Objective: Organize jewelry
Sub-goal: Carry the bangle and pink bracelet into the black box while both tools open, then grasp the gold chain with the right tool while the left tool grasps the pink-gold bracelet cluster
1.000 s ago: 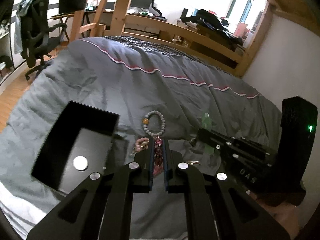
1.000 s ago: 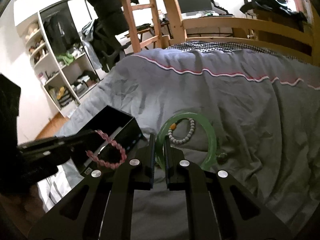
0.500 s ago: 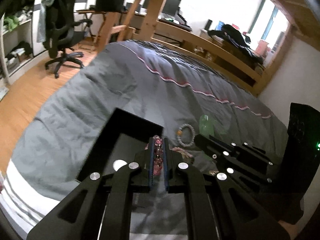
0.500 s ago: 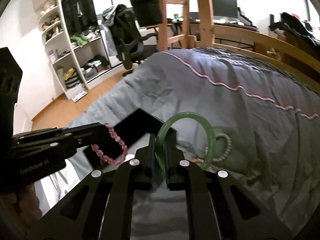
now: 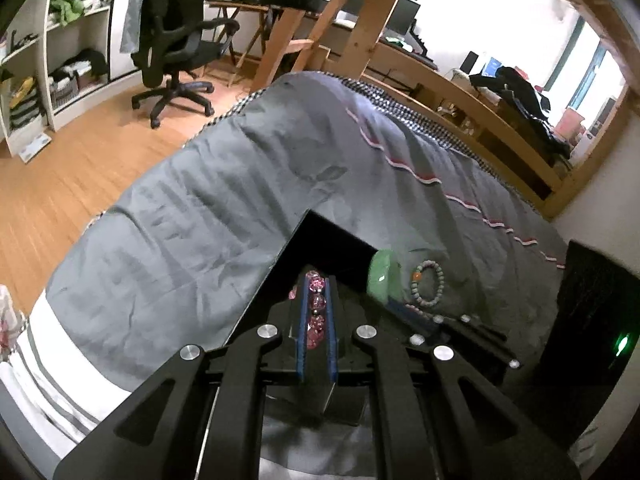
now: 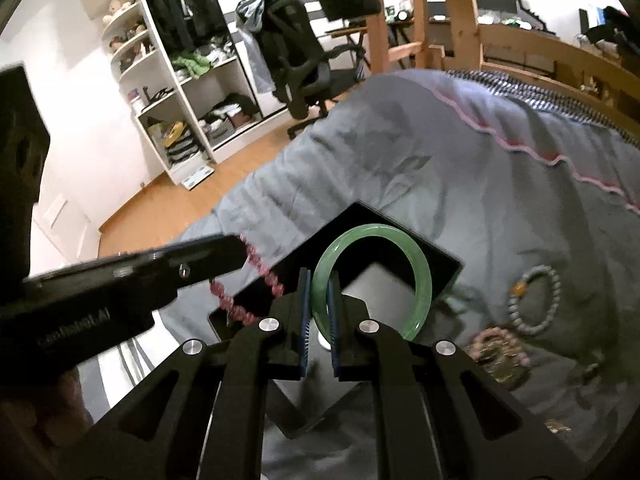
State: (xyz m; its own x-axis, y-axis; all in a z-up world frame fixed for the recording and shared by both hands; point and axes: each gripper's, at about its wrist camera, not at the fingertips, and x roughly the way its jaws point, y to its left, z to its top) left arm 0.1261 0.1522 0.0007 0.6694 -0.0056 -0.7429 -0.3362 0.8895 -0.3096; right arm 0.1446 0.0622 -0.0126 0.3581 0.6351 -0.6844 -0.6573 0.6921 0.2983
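Where the left wrist view looks down its own fingers, the left gripper is clamped on a pink bracelet, round glossy translucent beads strung in a line between the blue pads. It hangs over a black box, a matte, straight-walled open tray whose near half is hidden behind the fingers. Just right of it shows an edge-on sliver of the bangle, smooth pale green and glassy, with the right gripper's dark fingers below it, mostly blurred. Past that a grey bead bracelet with one orange bead lies flat on the duvet, grey, creased cloth with a red and white piped seam. Behind are a wooden bed frame, plank floor, an office chair and white shelves.

In the right wrist view, the right gripper is closed on the bangle, a thick smooth ring held upright by its left rim above the box, whose pale floor shows through the ring. The left gripper reaches in from the left, blurred, its pink bracelet drooping in a loop over the box's near left wall. On the duvet to the right lie the grey bead bracelet and, nearer, a tangle of pinkish and gold pieces too smeared to sort out. Shelves of folded clothes and the chair stand beyond.
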